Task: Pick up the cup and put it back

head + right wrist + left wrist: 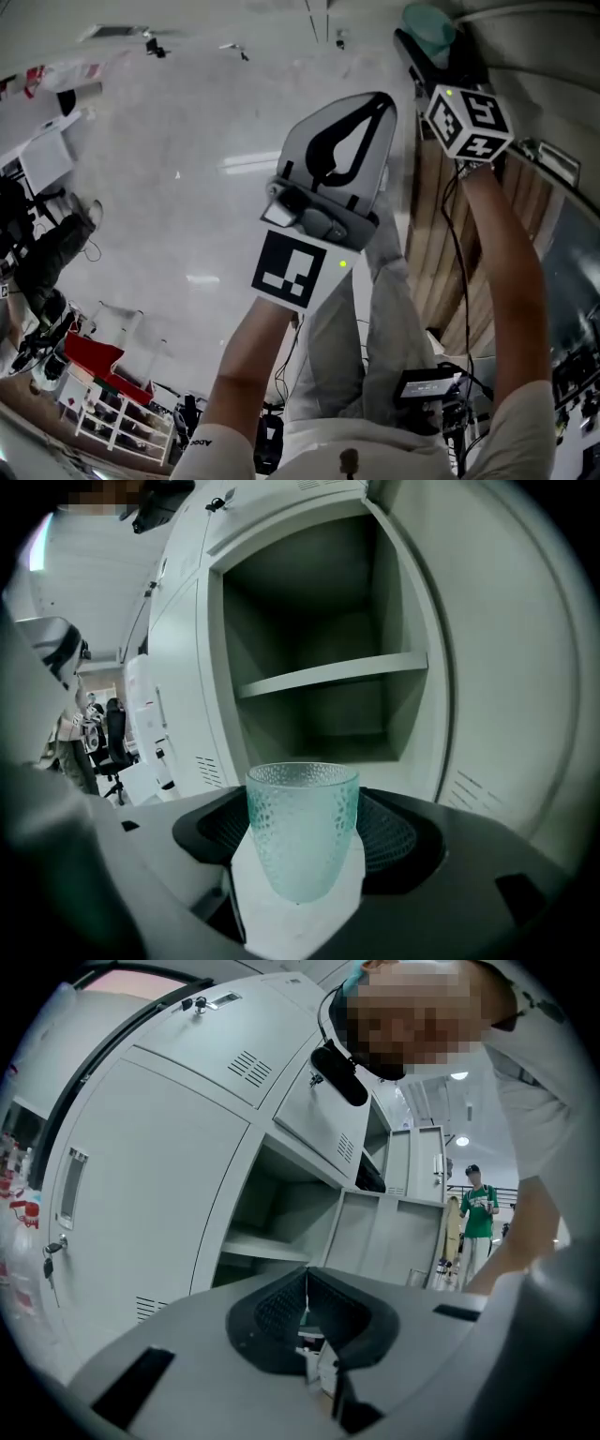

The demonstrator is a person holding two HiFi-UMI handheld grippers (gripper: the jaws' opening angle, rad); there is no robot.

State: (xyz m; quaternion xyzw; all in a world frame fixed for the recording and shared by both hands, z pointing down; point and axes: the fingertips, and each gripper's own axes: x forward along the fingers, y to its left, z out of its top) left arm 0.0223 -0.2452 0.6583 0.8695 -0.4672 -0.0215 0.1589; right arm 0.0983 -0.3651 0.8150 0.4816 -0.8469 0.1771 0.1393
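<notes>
Landmark: the locker [309, 649], a grey metal unit with one compartment standing open in the right gripper view.
Shelves: one shelf [333, 675] crosses the open compartment, dividing it into an upper and a lower space; both look bare.
Cups: one cup [300, 808], a translucent teal tumbler with a pebbled wall, upright, held in front of the locker's open compartment. It is apart from the shelf and not inside the compartment.
Grippers: two, each held by a bare forearm in the head view.
Right gripper [305, 834]: its black ribbed pads are clamped on the cup's two sides. The cup's rim stands above the pads, facing the locker's opening.
Left gripper [307, 1288]: jaws pressed together along one seam with nothing between them, aimed at a farther stretch of the locker bank.
Marker cubes: two, one per gripper. One marker cube [291, 269] sits on the left gripper at the middle of the head view. The other cube [469, 122] sits on the right gripper near the top right corner.
Other open compartments: the left gripper view shows several doorless bays [281, 1213] in the locker bank; their exact number cannot be told.
People beyond the locker bank: one bystander in a green shirt [479, 1215], standing well away at the far end of the bank.
Floor [187, 169]: pale grey and glossy, beneath both grippers.
</notes>
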